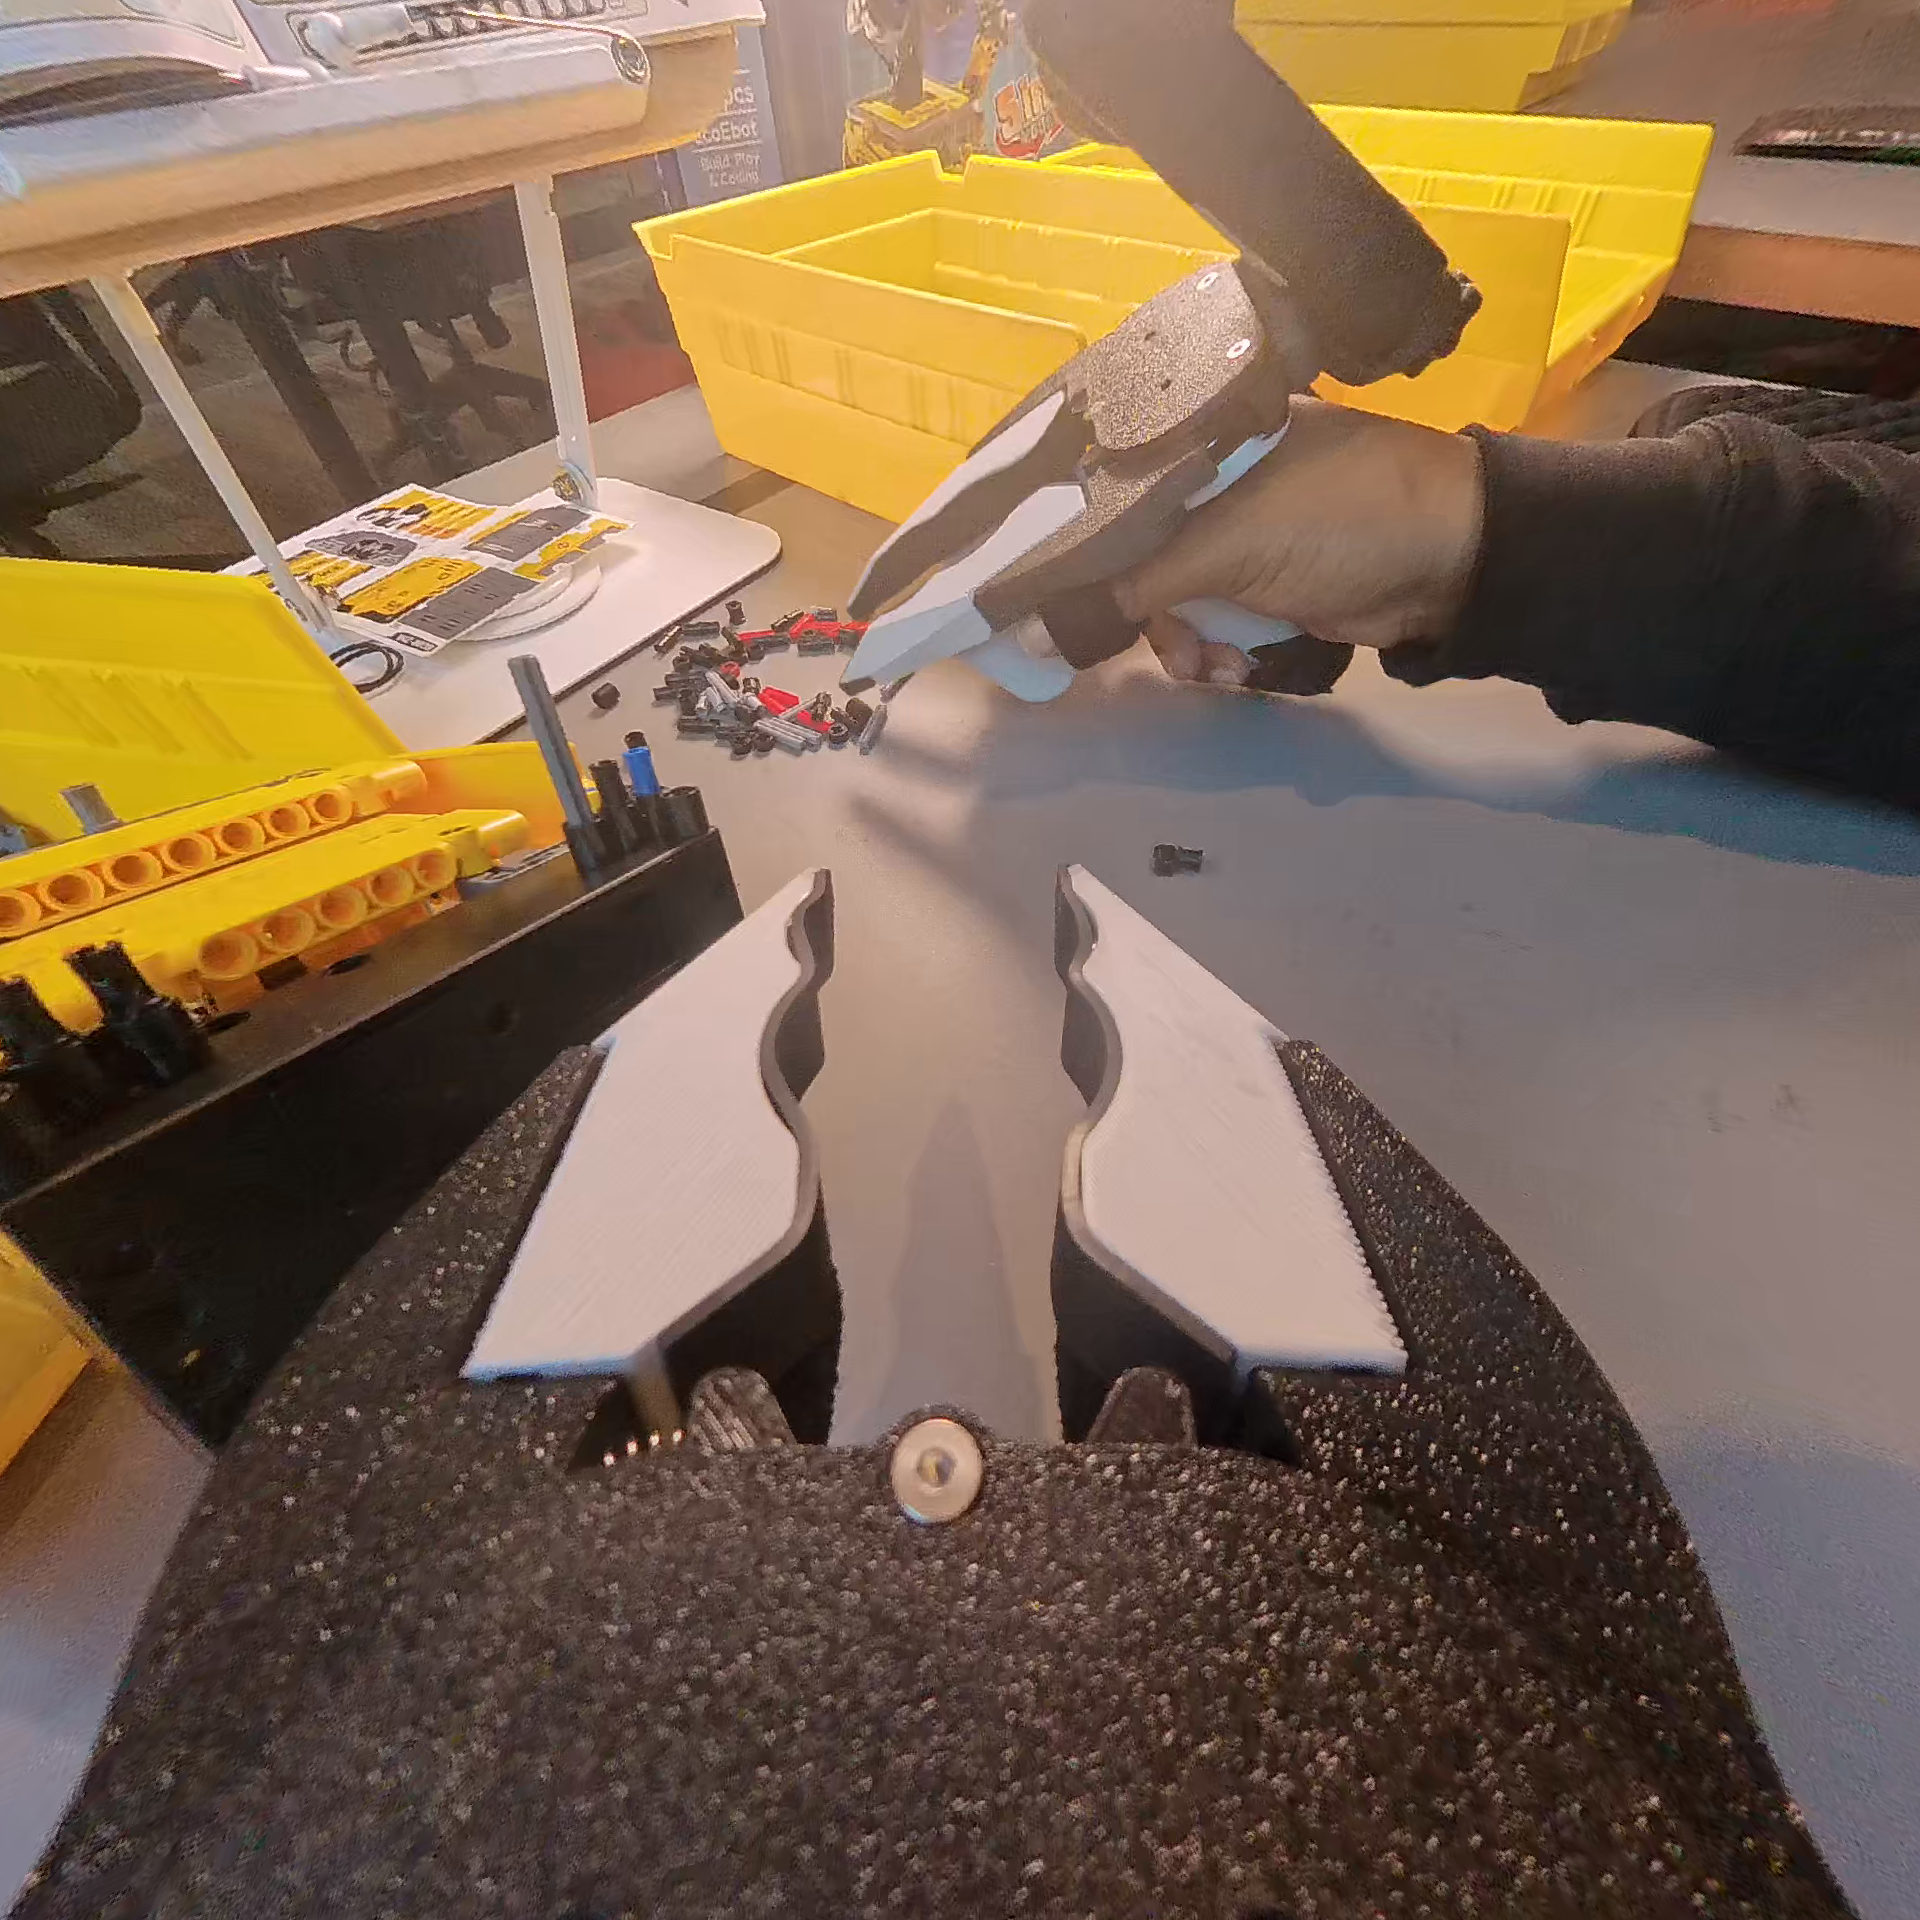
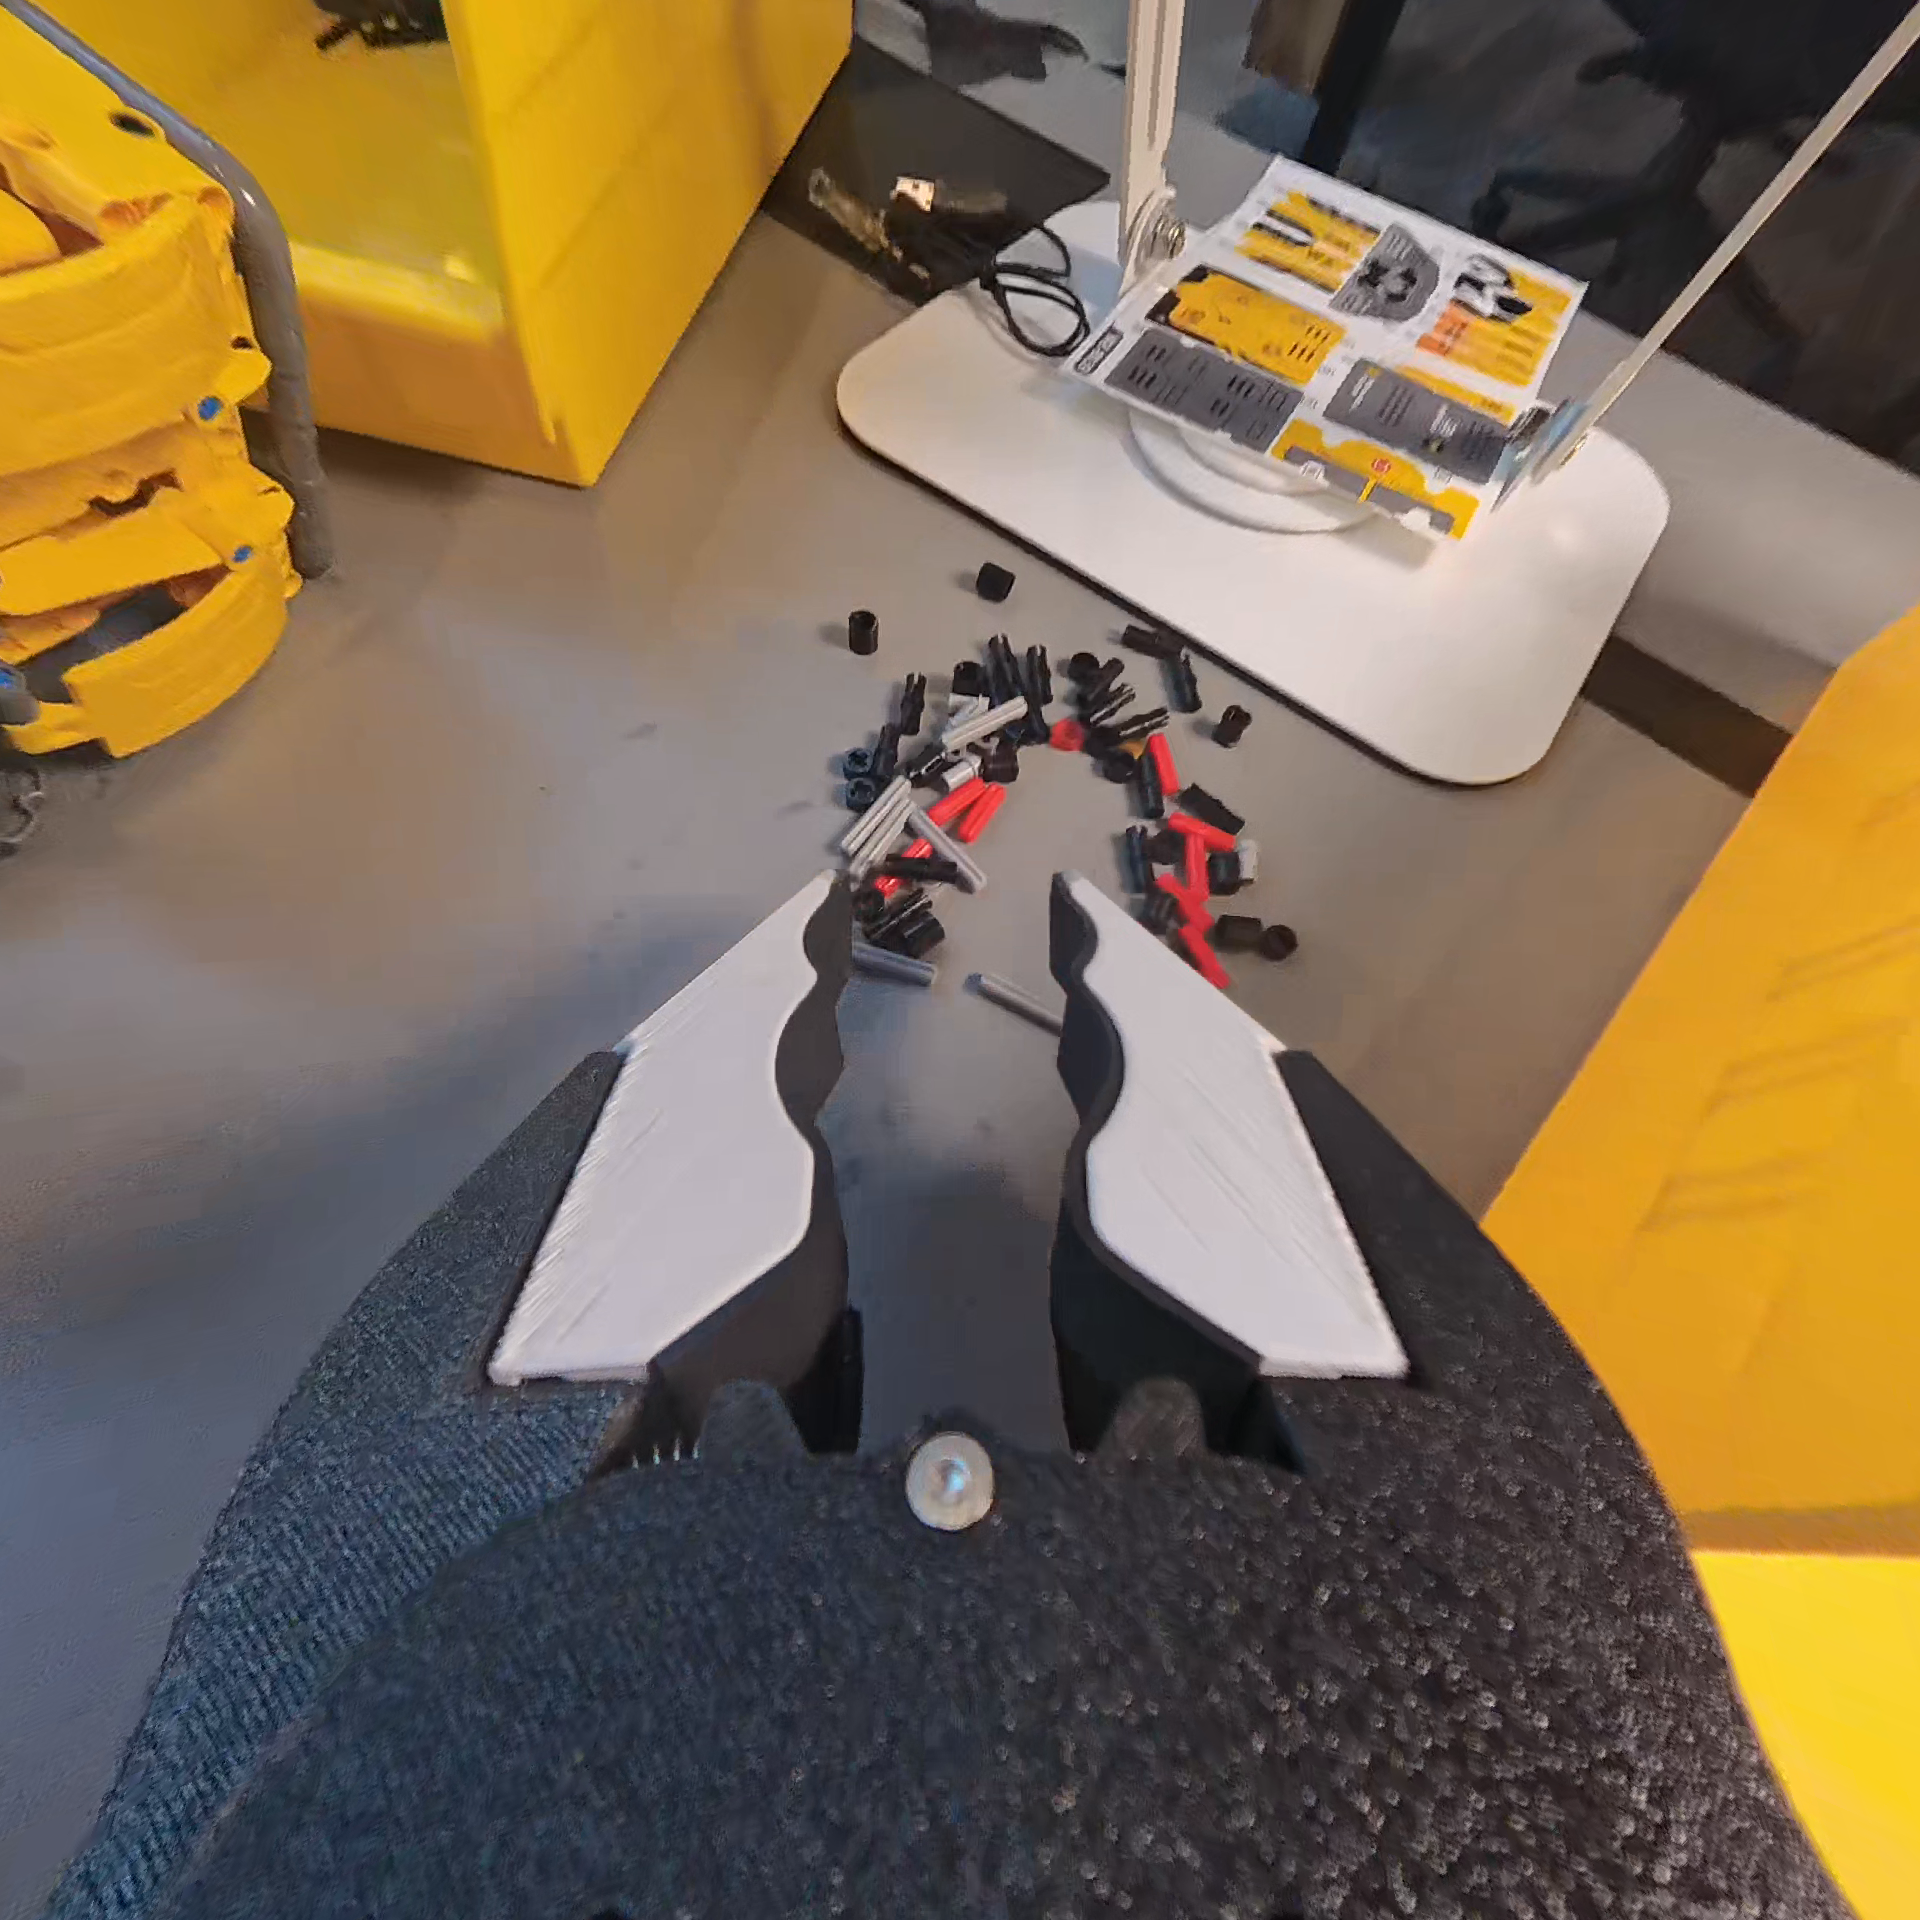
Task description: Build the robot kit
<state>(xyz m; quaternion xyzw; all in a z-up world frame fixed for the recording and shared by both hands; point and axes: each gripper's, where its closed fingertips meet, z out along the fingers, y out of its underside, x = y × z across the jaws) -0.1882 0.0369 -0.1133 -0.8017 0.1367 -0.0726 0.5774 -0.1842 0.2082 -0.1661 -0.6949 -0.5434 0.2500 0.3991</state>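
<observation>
My left gripper [image 1: 943, 883] is open and empty above the grey table, beside a black block [image 1: 395, 1049] that holds a yellow beam assembly [image 1: 249, 894] and upright pins. A single black pin [image 1: 1177, 858] lies just ahead to the right. My right gripper [image 2: 945, 883] is open and empty, its fingertips at the near edge of a pile of small black, red and grey pins [image 2: 1039, 790]. A grey axle [image 2: 1013, 1000] lies between its fingers. In the left wrist view the right gripper [image 1: 868, 649] is held by a hand over the same pile [image 1: 764, 691].
A white stand base [image 2: 1351, 623] carries a sticker sheet [image 2: 1340, 343] behind the pile. Yellow bins [image 1: 914, 343] stand at the back, another yellow bin [image 2: 623, 208] and a yellow model [image 2: 125, 468] lie to the left. A yellow wall [image 2: 1745, 1091] is close on the right. My hands' fingertips stand some 20 cm from each other.
</observation>
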